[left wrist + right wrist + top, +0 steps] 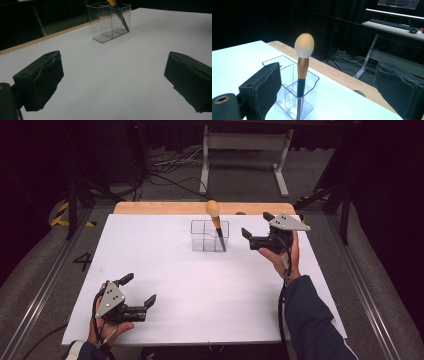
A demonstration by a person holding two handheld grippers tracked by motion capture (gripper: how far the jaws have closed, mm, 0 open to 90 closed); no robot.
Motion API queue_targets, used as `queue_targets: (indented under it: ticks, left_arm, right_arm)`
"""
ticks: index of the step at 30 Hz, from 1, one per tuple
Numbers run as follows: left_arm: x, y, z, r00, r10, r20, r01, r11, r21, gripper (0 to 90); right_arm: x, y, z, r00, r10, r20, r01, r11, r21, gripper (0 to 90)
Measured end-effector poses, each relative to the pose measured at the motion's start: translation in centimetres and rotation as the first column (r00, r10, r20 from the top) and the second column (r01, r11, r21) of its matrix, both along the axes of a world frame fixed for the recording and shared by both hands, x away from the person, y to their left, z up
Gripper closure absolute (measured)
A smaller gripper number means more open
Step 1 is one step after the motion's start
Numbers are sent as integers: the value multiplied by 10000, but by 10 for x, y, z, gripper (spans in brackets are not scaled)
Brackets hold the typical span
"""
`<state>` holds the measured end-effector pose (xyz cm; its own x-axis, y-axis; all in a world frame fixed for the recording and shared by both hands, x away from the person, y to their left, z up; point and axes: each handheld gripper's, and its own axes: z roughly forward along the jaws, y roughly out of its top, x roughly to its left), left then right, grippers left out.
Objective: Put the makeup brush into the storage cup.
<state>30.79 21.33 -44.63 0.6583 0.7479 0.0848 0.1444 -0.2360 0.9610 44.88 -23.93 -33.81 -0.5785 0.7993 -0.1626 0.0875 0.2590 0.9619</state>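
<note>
One brush (pixel 215 220) stands in the holder (pixel 209 236) beside the gaping right hand-held gripper (pixel 256 231).

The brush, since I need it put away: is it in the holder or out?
In. The brush stands head up inside the clear holder, handle leaning on its wall.

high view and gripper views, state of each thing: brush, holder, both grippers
brush: standing handle-down in the holder, leaning, head up
holder: upright on the table, clear, brush in its right compartment, the left one empty
left gripper: open, holding nothing
right gripper: open, holding nothing, beside the holder
</note>
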Motion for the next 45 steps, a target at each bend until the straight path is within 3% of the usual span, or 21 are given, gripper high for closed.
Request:
queue_targets:
  ticks: [19,37,45]
  left_arm:
    - [0,0,0,10000,-14,12,14,10000,-12,29]
    - [0,0,0,10000,-14,30,14,10000,11,29]
    - [0,-1,0,10000,-51,-8,51,10000,64,29]
  right_arm:
    - [-11,-3,-2,9999,152,70,-152,9999,24,82]
    - [-28,-2,-7,9982,346,497,-339,9993,-148,96]
    - [-34,0,-12,9979,465,453,-451,9985,-316,95]
